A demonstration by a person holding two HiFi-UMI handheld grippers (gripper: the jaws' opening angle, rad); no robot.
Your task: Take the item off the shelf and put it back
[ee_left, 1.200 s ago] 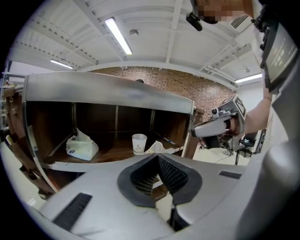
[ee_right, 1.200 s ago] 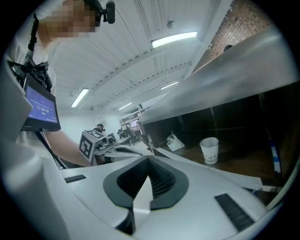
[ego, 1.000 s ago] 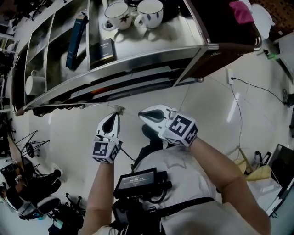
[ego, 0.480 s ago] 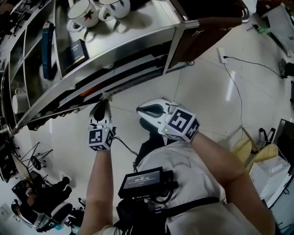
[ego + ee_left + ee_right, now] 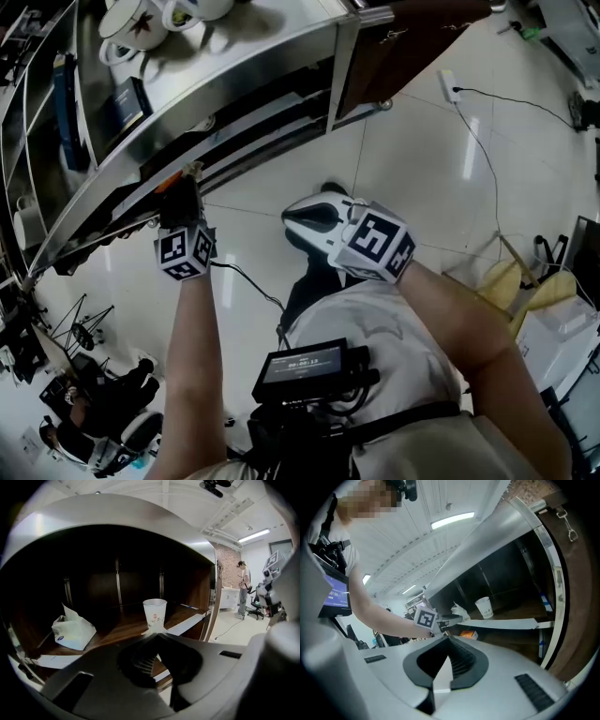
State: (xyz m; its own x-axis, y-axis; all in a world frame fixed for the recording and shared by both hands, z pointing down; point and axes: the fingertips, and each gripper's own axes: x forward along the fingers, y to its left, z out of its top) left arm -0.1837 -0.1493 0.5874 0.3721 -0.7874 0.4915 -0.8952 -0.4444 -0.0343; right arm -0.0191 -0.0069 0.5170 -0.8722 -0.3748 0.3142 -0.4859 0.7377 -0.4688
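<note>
A white paper cup stands upright on the dark wooden shelf board, straight ahead of my left gripper. A white tissue pack lies to the cup's left. The left gripper's jaws are shut with nothing in them, and in the head view its tip reaches the shelf's front edge. My right gripper hangs back over the floor, shut and empty. In the right gripper view, the right gripper looks toward the cup, the tissue pack and the left gripper's marker cube.
The steel shelf unit carries star-printed mugs and upright books on top. An orange box sits on a lower level. A person stands far right across the room. A cable runs over the white floor.
My left gripper has moved up and to the left, from over the floor to the shelf's front edge. The right gripper has barely shifted. The head view has swung, sliding the shelf leftward.
</note>
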